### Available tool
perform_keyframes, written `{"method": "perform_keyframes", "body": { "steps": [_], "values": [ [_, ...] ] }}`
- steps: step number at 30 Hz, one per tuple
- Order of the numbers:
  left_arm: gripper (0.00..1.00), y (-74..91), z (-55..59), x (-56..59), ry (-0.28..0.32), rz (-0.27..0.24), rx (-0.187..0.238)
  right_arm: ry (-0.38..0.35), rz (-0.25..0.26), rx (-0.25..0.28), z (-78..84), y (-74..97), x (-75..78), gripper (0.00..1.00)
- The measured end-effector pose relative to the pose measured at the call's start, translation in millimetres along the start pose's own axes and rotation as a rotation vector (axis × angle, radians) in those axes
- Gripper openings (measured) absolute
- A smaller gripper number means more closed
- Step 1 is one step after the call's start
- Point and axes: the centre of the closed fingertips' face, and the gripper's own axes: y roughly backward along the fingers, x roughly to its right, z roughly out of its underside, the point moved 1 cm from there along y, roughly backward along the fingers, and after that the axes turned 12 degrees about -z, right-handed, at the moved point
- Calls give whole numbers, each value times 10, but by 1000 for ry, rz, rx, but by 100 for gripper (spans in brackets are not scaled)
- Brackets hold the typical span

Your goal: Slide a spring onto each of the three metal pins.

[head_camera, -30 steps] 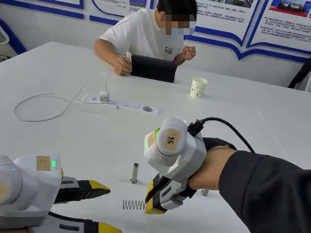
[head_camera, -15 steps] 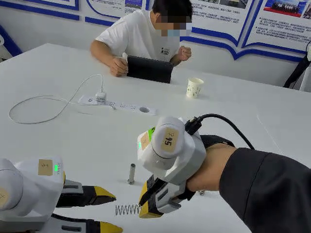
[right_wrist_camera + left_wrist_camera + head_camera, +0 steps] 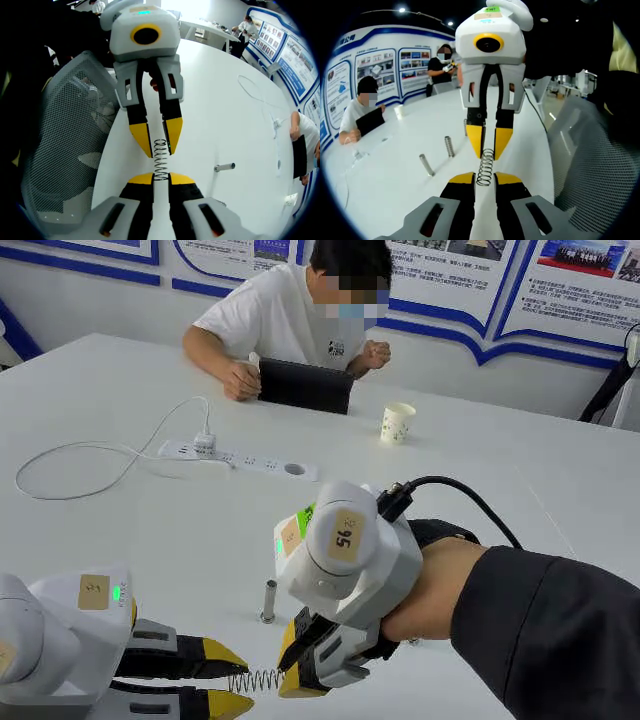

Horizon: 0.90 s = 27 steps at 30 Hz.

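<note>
Spring (image 3: 255, 680) stretches between my grippers: right gripper (image 3: 288, 677) clamped on one end, left gripper (image 3: 243, 681) with jaws apart around the other. Paper cup (image 3: 397, 423): I can't see inside.

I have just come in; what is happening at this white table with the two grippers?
A person works with a gripper in each hand. The right gripper pinches one end of a coiled metal spring; the left gripper, jaws open, has the other end between them. A short upright metal pin beside them stands bare.
</note>
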Motion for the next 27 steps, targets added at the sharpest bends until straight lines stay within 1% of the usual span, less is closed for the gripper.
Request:
{"method": "perform_keyframes", "body": {
  "steps": [3,10,18,21,27],
  "values": [
    [13,-1,3,18,-8,7,-3,6,-2,-2,-5,3,-19,12],
    [11,-2,1,49,-15,21,-3,5,-5,-2,11,1,-38,12],
    [10,2,-5,89,-6,43,-3,7,-7,-2,23,-18,-55,13],
    [10,8,-29,95,0,47,8,7,-7,-7,44,-37,-52,14],
    [10,16,-79,98,4,45,24,3,-13,-11,76,-63,-51,14]
  ]
}}
